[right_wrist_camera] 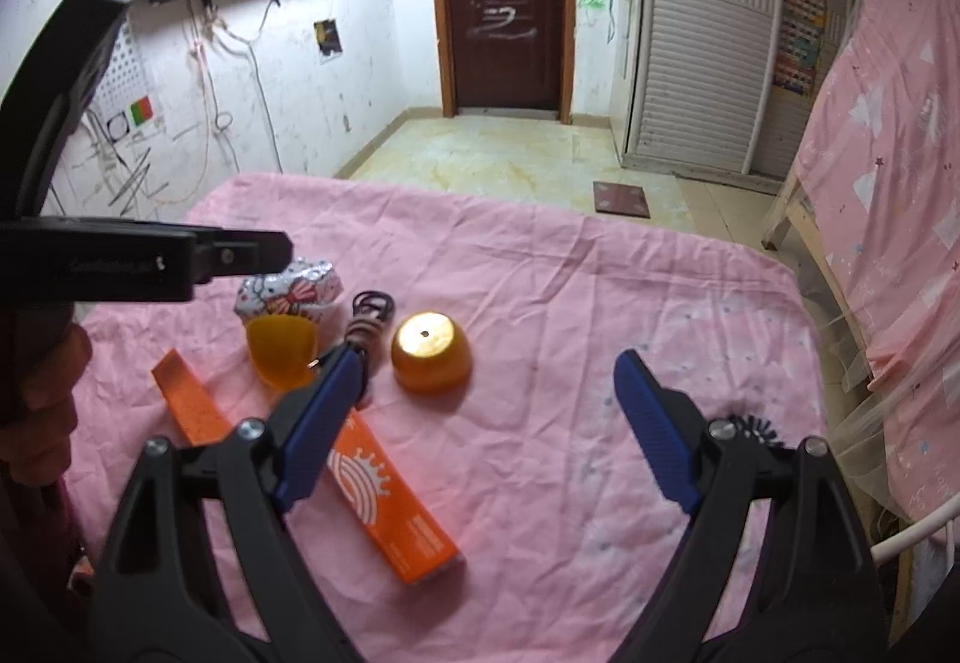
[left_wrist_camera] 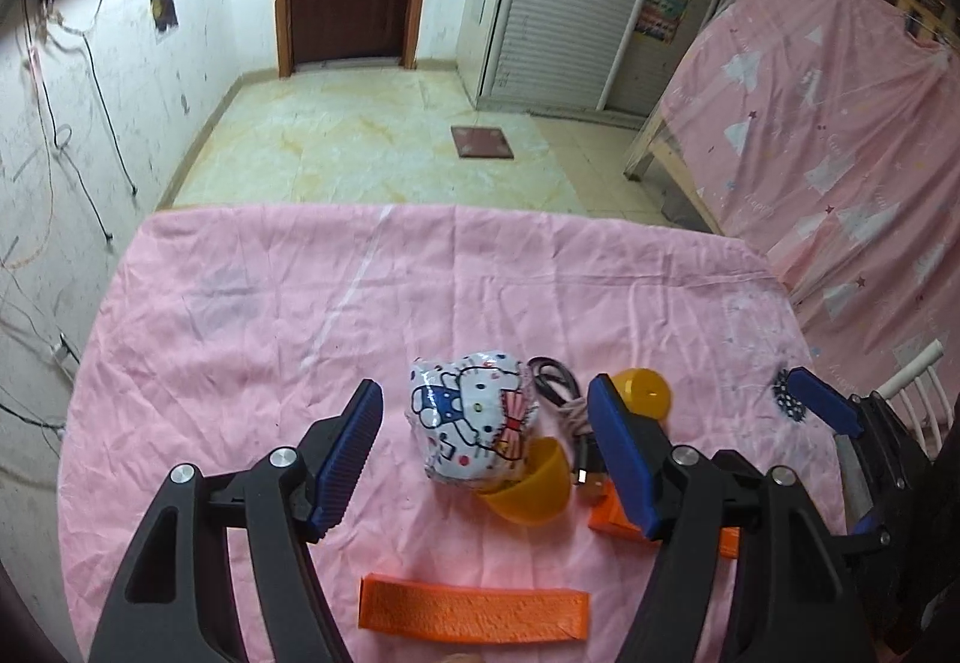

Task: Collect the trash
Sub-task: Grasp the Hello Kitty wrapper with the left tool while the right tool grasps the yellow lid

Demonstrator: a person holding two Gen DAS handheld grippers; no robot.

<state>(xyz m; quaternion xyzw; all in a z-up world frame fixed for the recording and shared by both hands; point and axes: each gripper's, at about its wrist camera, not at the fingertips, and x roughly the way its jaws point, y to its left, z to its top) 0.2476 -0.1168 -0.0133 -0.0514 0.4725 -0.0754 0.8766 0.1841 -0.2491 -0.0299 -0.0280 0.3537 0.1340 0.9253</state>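
Nearest the left tongs point(left_wrist_camera: 486, 456) lies an orange strip point(left_wrist_camera: 474, 615) on the pink-covered counter point(left_wrist_camera: 240, 315). Their jaws are spread, empty, on either side of a cartoon-print wrapper point(left_wrist_camera: 471, 420) resting against a yellow capsule half point(left_wrist_camera: 531, 489). The right tongs point(right_wrist_camera: 486, 423) are spread too, above an orange box point(right_wrist_camera: 396, 513). Beyond sit a coiled cable point(right_wrist_camera: 369, 318) and a second capsule half point(right_wrist_camera: 430, 353).

Left gripper point(left_wrist_camera: 486, 447), right gripper point(right_wrist_camera: 486, 423): black frames, ribbed blue pads, silver screws.
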